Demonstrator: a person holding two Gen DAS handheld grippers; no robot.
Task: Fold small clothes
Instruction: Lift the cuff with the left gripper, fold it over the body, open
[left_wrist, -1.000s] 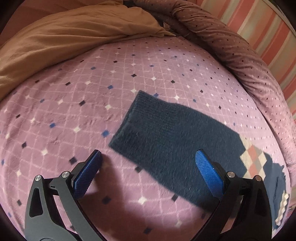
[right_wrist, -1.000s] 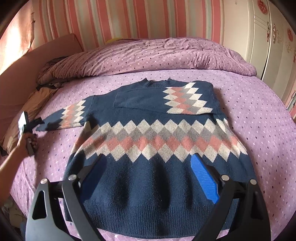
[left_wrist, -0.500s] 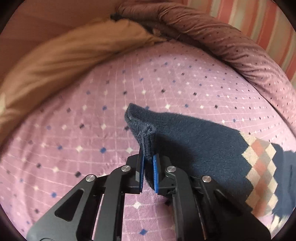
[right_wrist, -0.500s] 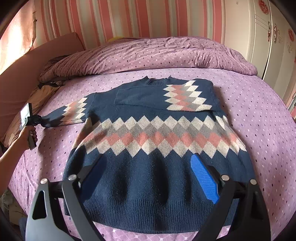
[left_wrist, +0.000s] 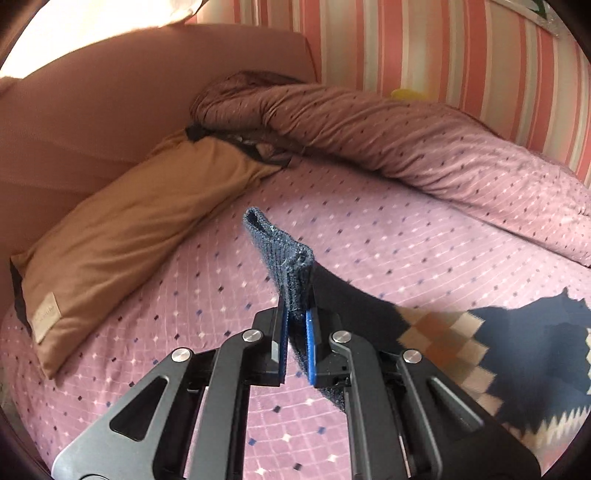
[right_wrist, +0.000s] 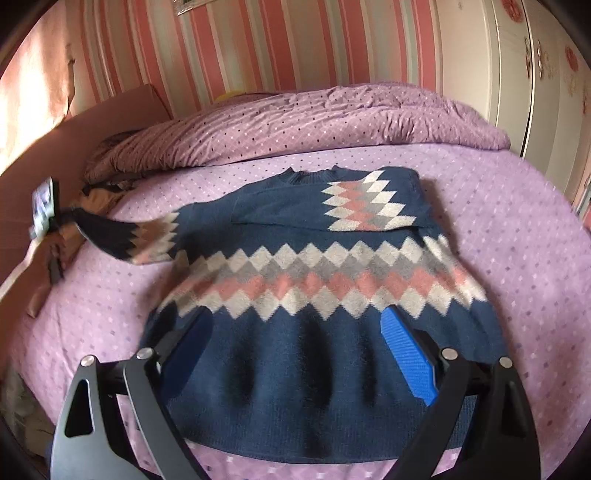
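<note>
Cuff (left_wrist: 291, 273) pinched btwn L fingers (left_wrist: 282, 339).

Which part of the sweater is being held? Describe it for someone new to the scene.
On the purple bed lies a navy sweater with diamond bands. Its one outstretched sleeve ends in a plain ribbed cuff, lifted off the bed and pinched in the left gripper.

left gripper (left_wrist: 295, 341) jaws pinched nearly together, right gripper (right_wrist: 295, 347) jaws spread wide, angled downward
</note>
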